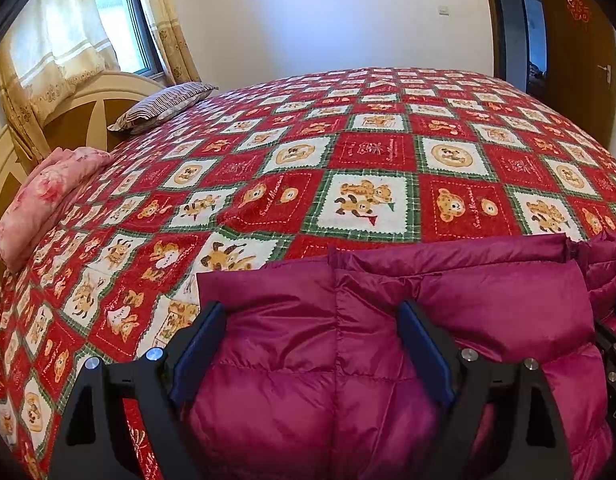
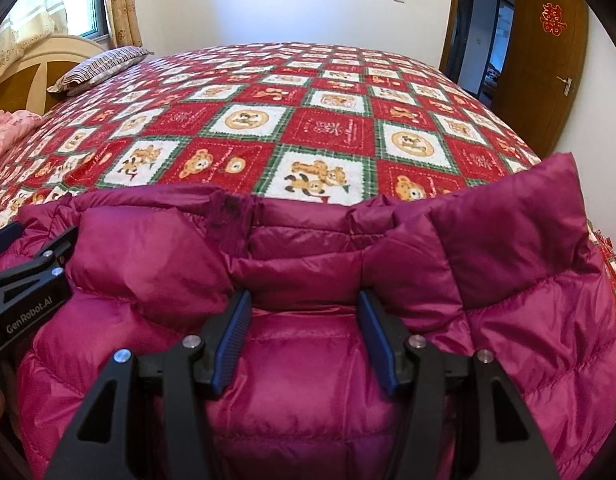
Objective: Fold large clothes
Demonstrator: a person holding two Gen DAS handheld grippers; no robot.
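- Left gripper [image 1: 311,307], nearest, at 6 o'clock in its own view: the jaws stand wide and the jacket [image 1: 339,392] bulges across the whole gap. I cannot tell whether the pads press it or only straddle it.
- Right gripper [image 2: 304,296], at 6 o'clock in its own view: the jaws are about half spread over a shiny quilted panel. I cannot tell whether they are clenched on it or merely resting above it.
- Writing on the rig: "GenRobot.AI" in white on the left gripper's body, seen at 9 o'clock in the right view. In the left view the right gripper's body shows only "DA" at 4 o'clock.
- The jacket is a magenta down piece lying across the near edge of the bed, from 9 to 3 o'clock. A thick ridge runs along its far side, and one panel [image 2: 547,216] stands up at 2 o'clock in the right view.
- Step in hand, as I judge it: both grippers are placed on the near part of the jacket to take hold for a fold toward 12 o'clock.
- Next move, as I judge it: I need a firm bite on both sides, then an even lift. The fill is puffy and the shell looks slick, so a shallow pinch could slip.
- Quilt [image 1: 371,152], beyond the jacket: red and white squares with bears. The script in the red squares seems to read "Sweet Memories".
- Pink pillow [image 1: 44,196] at 9 o'clock and striped pillow [image 1: 164,106] at 10 o'clock in the left view.
- Door [image 2: 539,80], farthest, at 2 o'clock in the right view: it carries a red double-happiness character.
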